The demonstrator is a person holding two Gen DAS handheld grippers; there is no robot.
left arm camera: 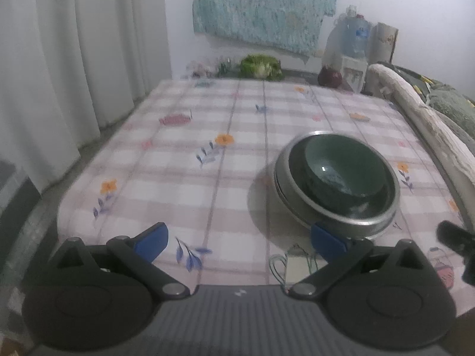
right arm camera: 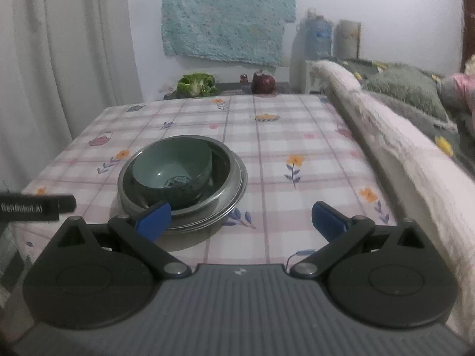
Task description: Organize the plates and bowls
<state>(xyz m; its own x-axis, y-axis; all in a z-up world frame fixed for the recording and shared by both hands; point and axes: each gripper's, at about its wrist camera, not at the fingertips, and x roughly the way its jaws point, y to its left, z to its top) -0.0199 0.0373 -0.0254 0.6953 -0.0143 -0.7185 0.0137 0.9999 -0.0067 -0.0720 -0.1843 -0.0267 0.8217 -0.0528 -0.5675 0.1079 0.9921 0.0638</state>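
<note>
A green ceramic bowl sits nested inside a dark bowl, on top of a stack of steel plates. The stack stands on a table with a checked floral cloth. My left gripper is open and empty, with the stack just beyond its right fingertip. My right gripper is also open and empty; its left fingertip overlaps the near edge of the stack in the picture. Neither gripper holds anything. A part of the other gripper shows at the edge of each view.
A pale padded sofa arm runs along the table's right side. Beyond the far edge lie a green cabbage and a red onion. White curtains hang at the left, and a water bottle stands by the wall.
</note>
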